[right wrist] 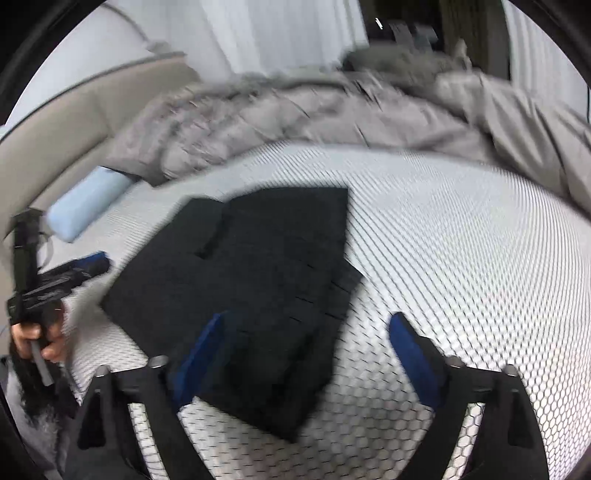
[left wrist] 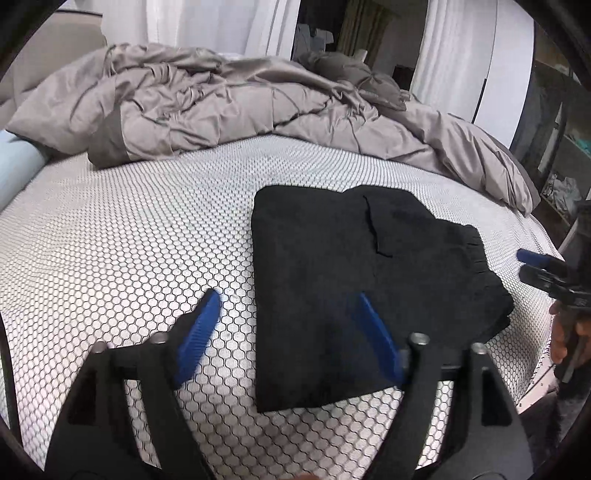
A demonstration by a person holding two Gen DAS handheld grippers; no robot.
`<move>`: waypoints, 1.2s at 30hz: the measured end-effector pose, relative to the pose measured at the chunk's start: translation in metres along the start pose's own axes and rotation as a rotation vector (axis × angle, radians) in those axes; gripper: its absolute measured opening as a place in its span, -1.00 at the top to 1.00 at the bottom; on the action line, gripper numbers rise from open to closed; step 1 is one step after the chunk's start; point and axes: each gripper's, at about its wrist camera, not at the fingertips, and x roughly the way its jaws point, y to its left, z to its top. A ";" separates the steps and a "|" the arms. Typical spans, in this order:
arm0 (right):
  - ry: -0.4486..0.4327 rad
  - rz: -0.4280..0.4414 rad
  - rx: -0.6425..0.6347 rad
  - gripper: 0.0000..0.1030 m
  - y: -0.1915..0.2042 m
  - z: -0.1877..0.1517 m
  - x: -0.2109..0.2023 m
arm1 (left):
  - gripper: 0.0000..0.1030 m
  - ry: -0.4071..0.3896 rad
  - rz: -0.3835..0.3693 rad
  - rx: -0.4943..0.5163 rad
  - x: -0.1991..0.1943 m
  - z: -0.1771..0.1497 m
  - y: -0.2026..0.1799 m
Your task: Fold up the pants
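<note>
Left wrist view: your black pants (left wrist: 354, 280) lie folded into a thick, roughly square stack on the bed (left wrist: 110, 251), flat on the white sheet w/ the dark honeycomb print, nearer the right side of the mattress. A slit-like pocket opening shows on the top layer. Your left gripper (left wrist: 288, 306) hangs above the stack's near left edge w/ fingers (left wrist: 195, 332) spread wide, nothing between them; one blue pad sits over bare sheet, the other over the fabric, not pressing it. Right wrist view is blurred, but your right gripper (right wrist: 306, 328) is also wide apart and empty, one pad over the pants' near corner, the other over sheet. Each gripper shows at the edge of the other's view, w/ your hand (right wrist: 33, 339) round the handle. Behind the pants: rumpled grey duvet (left wrist: 221, 107), pale blue bolster (right wrist: 85, 206), beige headboard (right wrist: 74, 118), white curtains (left wrist: 207, 26).
</note>
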 end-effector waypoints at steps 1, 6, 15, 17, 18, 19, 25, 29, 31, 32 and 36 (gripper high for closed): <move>-0.031 0.003 -0.011 -0.98 0.006 -0.002 -0.007 | -0.64 -0.014 -0.002 0.001 0.000 0.000 -0.003; -0.133 0.052 -0.020 -1.00 0.026 -0.016 -0.026 | -0.98 -0.098 -0.001 -0.012 -0.025 -0.014 -0.012; -0.223 0.019 -0.012 -1.00 0.043 -0.012 -0.024 | -0.98 -0.190 0.006 0.026 -0.044 -0.024 -0.032; -0.220 0.021 -0.012 -1.00 0.046 -0.010 -0.020 | -0.98 -0.187 -0.002 0.030 -0.040 -0.020 -0.035; -0.219 0.024 -0.014 -1.00 0.047 -0.010 -0.018 | -0.98 -0.187 -0.007 0.032 -0.039 -0.020 -0.037; -0.216 0.026 -0.018 -1.00 0.049 -0.009 -0.016 | -0.98 -0.187 -0.008 0.033 -0.039 -0.020 -0.040; -0.209 0.023 -0.055 -1.00 0.061 -0.012 -0.009 | -0.98 -0.209 0.003 0.054 -0.036 -0.018 -0.049; -0.210 0.015 -0.071 -1.00 0.065 -0.013 -0.007 | -0.98 -0.197 -0.010 0.057 -0.033 -0.017 -0.049; -0.211 0.017 -0.069 -1.00 0.065 -0.014 -0.006 | -0.98 -0.195 -0.011 0.064 -0.032 -0.017 -0.050; -0.213 0.015 -0.069 -1.00 0.065 -0.014 -0.006 | -0.98 -0.196 -0.010 0.066 -0.031 -0.017 -0.050; -0.211 0.013 -0.071 -1.00 0.064 -0.014 -0.005 | -0.98 -0.195 -0.012 0.069 -0.030 -0.016 -0.050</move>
